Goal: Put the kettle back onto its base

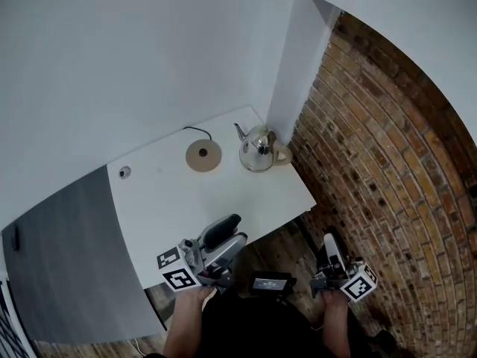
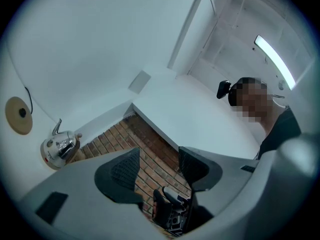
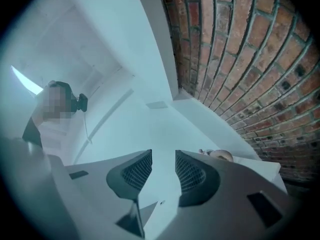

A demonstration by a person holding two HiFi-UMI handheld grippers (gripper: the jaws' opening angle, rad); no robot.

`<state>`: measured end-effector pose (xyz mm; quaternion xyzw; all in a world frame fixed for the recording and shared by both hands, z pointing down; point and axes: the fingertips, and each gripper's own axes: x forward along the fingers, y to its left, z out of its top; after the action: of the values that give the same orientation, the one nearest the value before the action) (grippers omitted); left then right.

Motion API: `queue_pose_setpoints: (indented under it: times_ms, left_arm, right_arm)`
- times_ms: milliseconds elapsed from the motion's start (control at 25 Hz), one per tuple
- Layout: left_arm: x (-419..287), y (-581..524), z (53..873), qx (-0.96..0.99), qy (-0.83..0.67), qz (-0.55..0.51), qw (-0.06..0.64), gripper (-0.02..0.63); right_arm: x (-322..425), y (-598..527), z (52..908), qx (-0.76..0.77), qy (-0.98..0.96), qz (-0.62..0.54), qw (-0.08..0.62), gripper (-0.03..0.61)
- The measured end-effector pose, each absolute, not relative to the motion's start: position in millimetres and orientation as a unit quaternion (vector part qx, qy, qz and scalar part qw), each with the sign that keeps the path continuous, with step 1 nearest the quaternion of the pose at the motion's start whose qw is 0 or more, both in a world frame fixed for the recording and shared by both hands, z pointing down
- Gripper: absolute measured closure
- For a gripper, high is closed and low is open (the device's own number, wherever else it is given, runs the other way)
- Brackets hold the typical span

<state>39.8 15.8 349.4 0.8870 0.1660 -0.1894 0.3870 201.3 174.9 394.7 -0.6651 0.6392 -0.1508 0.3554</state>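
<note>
Kettle (image 1: 258,148), polished metal with a tan handle, is pictured standing on the white counter (image 1: 223,200) at its far right corner. It is set just beside its round tan base (image 1: 203,156) and apart from it, and the base is left bare. A black cord (image 1: 200,130) is seen curving from the base toward the counter's back edge. The kettle is hemmed in on its right by a white pillar (image 1: 294,66) and a brick wall (image 1: 373,162). A small round fitting (image 1: 124,172) is set near the counter's left edge, where a grey surface (image 1: 67,259) adjoins.

The left gripper (image 1: 229,230) is held over the counter's near edge, well apart from the kettle. The right gripper (image 1: 332,243) is held off the counter's right side, above a wooden floor (image 1: 279,245). In each gripper's own view its fingers (image 2: 120,169) are shown spread, with nothing pinched.

The person's forearms are cut off at the head view's lower edge. A dark object (image 2: 170,209) low between the left fingers cannot be made out. In the right gripper view only a tan rounded shape (image 3: 222,155) is shown above one finger, too little of it to be named. Kettle and base are both caught at the left gripper view's left edge. The person (image 2: 282,129) and a ceiling light (image 2: 274,61) are shown only in the gripper views.
</note>
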Motion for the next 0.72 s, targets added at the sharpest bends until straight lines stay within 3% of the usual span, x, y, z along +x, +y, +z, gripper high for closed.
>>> queue_pose_setpoints:
  times_ms: [720]
  left_arm:
    - [24.8,-76.6,374.2,0.882,0.149,-0.176,0.411,0.368]
  right_arm:
    - [199.4,76.4,424.4,-0.694,0.652,-0.183,0.246,0.446]
